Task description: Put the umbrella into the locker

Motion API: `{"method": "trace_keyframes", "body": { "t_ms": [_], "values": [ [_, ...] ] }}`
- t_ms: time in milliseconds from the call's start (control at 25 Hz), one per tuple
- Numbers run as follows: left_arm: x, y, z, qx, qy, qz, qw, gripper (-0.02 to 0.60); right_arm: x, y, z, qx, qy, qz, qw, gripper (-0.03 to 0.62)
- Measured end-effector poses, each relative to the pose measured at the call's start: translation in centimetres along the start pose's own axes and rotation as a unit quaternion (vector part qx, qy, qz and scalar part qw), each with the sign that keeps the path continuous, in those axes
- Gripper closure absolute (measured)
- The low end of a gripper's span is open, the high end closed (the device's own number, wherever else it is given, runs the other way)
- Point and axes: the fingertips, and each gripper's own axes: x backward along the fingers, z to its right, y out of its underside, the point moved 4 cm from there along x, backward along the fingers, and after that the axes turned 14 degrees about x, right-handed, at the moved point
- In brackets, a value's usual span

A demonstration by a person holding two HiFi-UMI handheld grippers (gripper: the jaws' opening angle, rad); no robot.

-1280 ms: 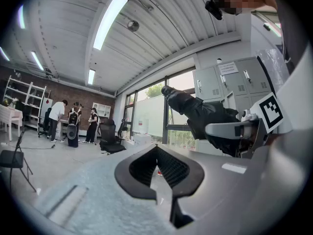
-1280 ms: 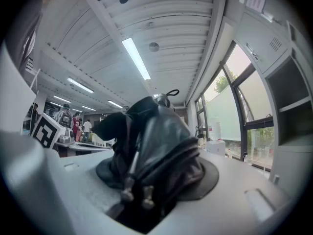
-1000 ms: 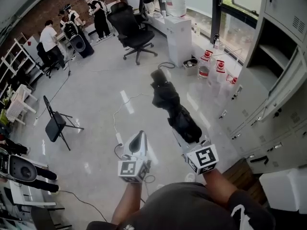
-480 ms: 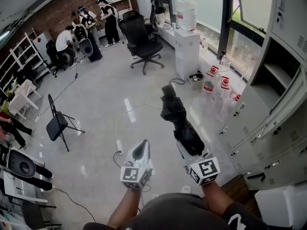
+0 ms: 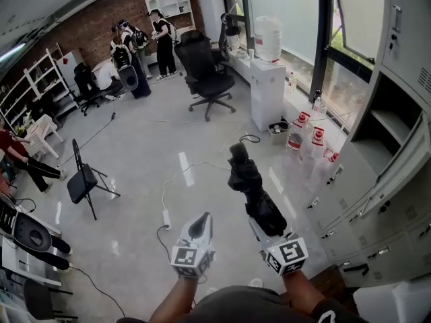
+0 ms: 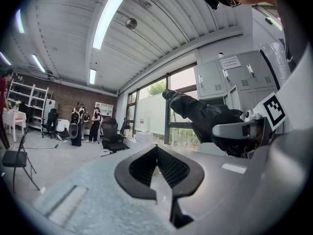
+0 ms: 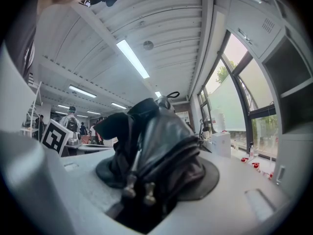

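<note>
The umbrella [image 5: 252,188] is up in the air in front of the person, above the shiny grey floor [image 5: 135,153] and outside the lockers [image 5: 397,180]. Its near end is clamped in the right gripper [image 5: 258,229]. Its long axis continues the gripper's own line. In the head view it runs away from the person, up the picture and a little to the left. The far end aims at the open floor near the white cabinet [image 5: 268,93], not at the lockers. The bank of grey lockers stands to the umbrella's right. One compartment [image 5: 385,106] there is open and its door [image 5: 404,155] is swung out.

The umbrella is black and folded down short. Its fabric is loosely bunched and creased rather than neatly wrapped. It is thick near the gripper and narrows to a blocky far end. The right gripper view shows shiny folds of cloth filling the space between the jaws, with two small metal rib tips [image 7: 146,197] hanging at the near end and a thin loop [image 7: 169,95] at the far end. The jaws are spread wide and press the bundle from both sides.

The left gripper [image 5: 201,222] is held level just beside the right one. Its jaws are closed together with nothing between them.
</note>
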Motion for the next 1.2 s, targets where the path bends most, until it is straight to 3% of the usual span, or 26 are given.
{"method": "trace_keyframes", "body": {
  "t_ms": [320, 640, 1200],
  "values": [
    [-1.8, 1.3, 2.7, 0.003, -0.002, -0.003, 1.0000, 0.577, 1.0, 1.6, 2.6, 0.003, -0.008, -0.003, 1.000, 0.356],
    [-4.9, 1.9, 3.7, 0.000, 0.021, -0.016, 0.9996, 0.577, 0.7, 2.7, 4.4, -0.003, 0.007, -0.015, 1.000, 0.355],
    [-12.9, -0.7, -1.1, -0.006, 0.101, -0.020, 0.9947, 0.577, -6.8, 1.8, 6.7, -0.010, 0.066, -0.037, 0.997, 0.355]
  ]
}}
